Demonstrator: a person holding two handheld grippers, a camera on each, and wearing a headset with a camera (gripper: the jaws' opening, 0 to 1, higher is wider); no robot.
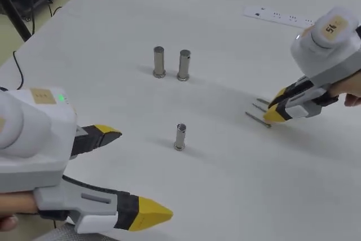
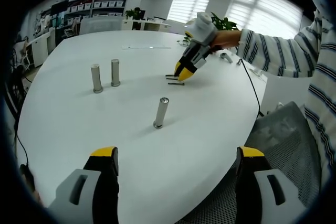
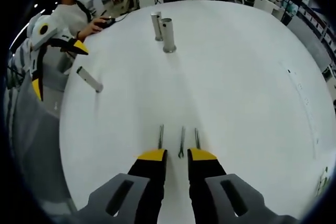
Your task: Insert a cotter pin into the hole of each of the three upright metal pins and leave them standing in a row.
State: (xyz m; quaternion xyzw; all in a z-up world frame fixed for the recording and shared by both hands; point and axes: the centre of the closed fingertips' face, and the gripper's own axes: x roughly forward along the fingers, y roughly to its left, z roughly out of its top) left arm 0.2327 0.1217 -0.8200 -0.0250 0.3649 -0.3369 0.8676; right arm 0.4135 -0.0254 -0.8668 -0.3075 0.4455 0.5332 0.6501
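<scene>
While the metal pins [image 1: 184, 65] stand upright, the cotter pins [image 3: 181, 142] lie flat, aimed at them. The right gripper [image 3: 177, 155] sits slightly parted; the left gripper [image 2: 176, 153] gapes wide.

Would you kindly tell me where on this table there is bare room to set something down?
The widest bare patch of the table lies between the lone pin and the near edge, right of the left tool. Another lies between the two back pins and the power strip. It is crowded at the cotter pins, where the right tool sits.
</scene>
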